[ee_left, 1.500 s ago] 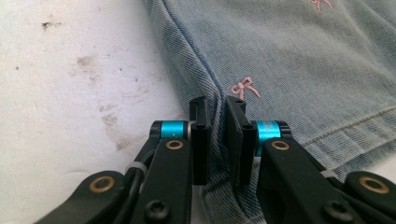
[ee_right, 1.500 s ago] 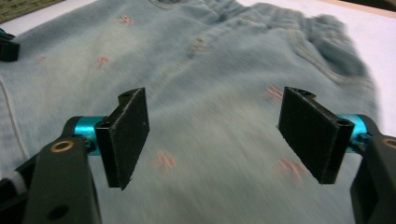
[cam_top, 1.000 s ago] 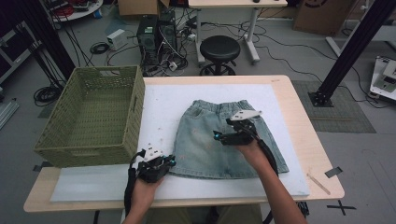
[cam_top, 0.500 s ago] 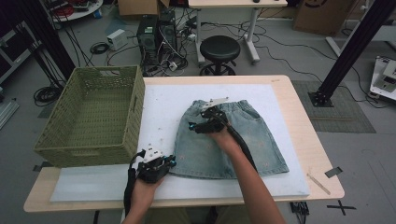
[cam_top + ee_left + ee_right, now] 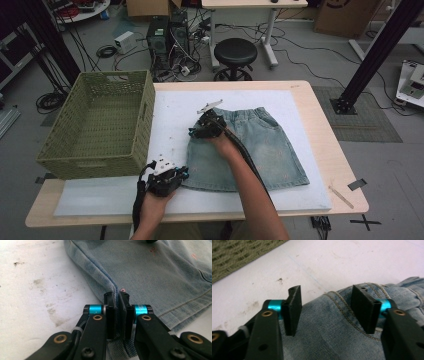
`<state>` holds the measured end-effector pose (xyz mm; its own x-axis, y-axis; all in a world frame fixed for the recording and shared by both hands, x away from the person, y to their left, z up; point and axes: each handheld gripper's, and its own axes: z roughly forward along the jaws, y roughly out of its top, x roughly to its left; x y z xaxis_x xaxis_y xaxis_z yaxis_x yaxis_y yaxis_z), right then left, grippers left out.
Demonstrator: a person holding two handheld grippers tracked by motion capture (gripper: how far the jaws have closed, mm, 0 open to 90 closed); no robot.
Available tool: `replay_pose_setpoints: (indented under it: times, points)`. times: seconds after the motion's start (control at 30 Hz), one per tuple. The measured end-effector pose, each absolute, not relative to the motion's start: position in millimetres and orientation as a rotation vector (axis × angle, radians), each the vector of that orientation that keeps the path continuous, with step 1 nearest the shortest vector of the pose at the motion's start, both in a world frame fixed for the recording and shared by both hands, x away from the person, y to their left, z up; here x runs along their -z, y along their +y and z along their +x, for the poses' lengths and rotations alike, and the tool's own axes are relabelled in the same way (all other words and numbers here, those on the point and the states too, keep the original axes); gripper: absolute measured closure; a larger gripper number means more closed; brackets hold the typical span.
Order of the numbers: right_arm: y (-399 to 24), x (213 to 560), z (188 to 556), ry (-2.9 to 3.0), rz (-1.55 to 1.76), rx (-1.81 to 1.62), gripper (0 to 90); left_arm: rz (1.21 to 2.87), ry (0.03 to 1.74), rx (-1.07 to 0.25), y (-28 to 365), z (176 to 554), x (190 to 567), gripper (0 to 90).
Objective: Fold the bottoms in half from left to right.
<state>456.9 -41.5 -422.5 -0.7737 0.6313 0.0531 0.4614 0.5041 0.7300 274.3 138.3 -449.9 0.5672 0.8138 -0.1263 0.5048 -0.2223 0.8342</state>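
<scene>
Lying flat on the white mat (image 5: 320, 150) just right of the green basket (image 5: 97, 125), the denim skirt (image 5: 260, 150) is pinched at its near-left hem corner by the left gripper (image 5: 116, 298). The right gripper (image 5: 325, 307) straddles the waistband corner nearest the basket, its 2 jaws just closing, pads not yet pressing.

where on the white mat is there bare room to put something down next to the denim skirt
Free: the white mat right of the denim skirt up to the table edge, the strip behind its waistband, and the front left corner below the green basket. Crowded: the skirt's left edge, where both hand-held grippers work.
</scene>
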Motion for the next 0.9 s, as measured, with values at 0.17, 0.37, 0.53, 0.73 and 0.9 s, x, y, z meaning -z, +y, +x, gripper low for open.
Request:
replay_pose_setpoints:
  times: [0.17,0.37,0.53,0.73,0.9]
  points:
    - [-36,426,455,2.561,0.891,-1.077,69.6,1.893,1.066,-0.43,138,274,450,85.4]
    - [-38,426,454,2.561,0.893,-1.074,84.2,1.89,1.069,-0.43,138,274,450,85.4]
    - [-44,424,451,2.528,0.918,-1.113,86.5,1.867,1.055,-0.431,136,273,449,85.4]
    - [-57,415,447,2.495,0.924,-1.166,86.7,1.851,1.0,-0.427,126,270,440,85.4]
    - [-73,406,442,2.451,0.927,-1.211,86.9,1.836,0.952,-0.389,113,273,430,85.4]
